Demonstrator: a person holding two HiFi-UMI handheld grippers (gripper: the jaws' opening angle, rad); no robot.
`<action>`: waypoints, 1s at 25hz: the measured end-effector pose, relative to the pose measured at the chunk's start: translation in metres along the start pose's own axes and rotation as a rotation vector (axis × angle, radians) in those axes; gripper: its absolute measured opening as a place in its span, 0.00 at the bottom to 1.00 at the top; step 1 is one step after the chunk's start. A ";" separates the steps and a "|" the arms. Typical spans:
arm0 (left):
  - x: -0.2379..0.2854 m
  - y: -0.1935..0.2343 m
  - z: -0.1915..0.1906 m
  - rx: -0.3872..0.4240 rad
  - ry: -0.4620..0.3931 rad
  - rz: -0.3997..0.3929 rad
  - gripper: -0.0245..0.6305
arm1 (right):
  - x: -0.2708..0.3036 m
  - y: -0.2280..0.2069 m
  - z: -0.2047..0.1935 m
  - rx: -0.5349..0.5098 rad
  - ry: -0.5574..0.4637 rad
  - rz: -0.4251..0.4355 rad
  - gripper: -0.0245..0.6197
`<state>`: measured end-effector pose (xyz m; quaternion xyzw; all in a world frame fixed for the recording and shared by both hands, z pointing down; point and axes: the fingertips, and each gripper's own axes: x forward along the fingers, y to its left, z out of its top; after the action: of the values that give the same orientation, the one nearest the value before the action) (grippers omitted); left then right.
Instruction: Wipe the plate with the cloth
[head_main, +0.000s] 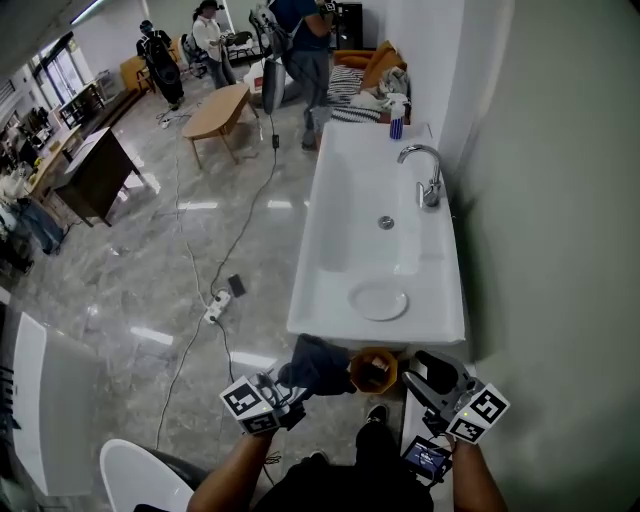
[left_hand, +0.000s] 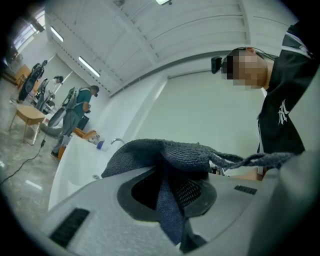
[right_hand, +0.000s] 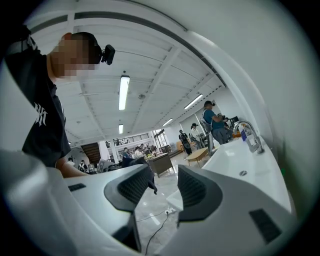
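Dark grey cloth (head_main: 318, 365) clamped in left hand-held gripper (head_main: 290, 395).
Right hand-held gripper (right_hand: 162, 189) apart, empty; white plate (head_main: 380, 300) in sink (head_main: 340, 230).

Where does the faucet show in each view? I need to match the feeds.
Head view: faucet upper right of centre, on the right rim of the sink.
Left gripper view: small, left of centre, beyond the cloth.
Right gripper view: right side, mid-height.
Shared landmark: the drain.
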<state>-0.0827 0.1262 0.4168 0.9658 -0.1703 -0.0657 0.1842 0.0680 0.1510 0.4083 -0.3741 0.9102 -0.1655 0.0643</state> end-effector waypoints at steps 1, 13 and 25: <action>0.010 0.011 -0.001 -0.002 0.003 0.016 0.10 | 0.003 -0.017 0.001 0.012 0.007 0.001 0.28; 0.092 0.110 -0.028 -0.073 0.063 0.079 0.10 | 0.047 -0.185 -0.056 0.229 0.188 -0.111 0.28; 0.120 0.224 -0.031 -0.168 0.083 -0.024 0.10 | 0.092 -0.286 -0.151 0.544 0.492 -0.364 0.26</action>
<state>-0.0327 -0.1019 0.5223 0.9509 -0.1448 -0.0419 0.2704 0.1552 -0.0656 0.6509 -0.4474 0.7404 -0.4936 -0.0891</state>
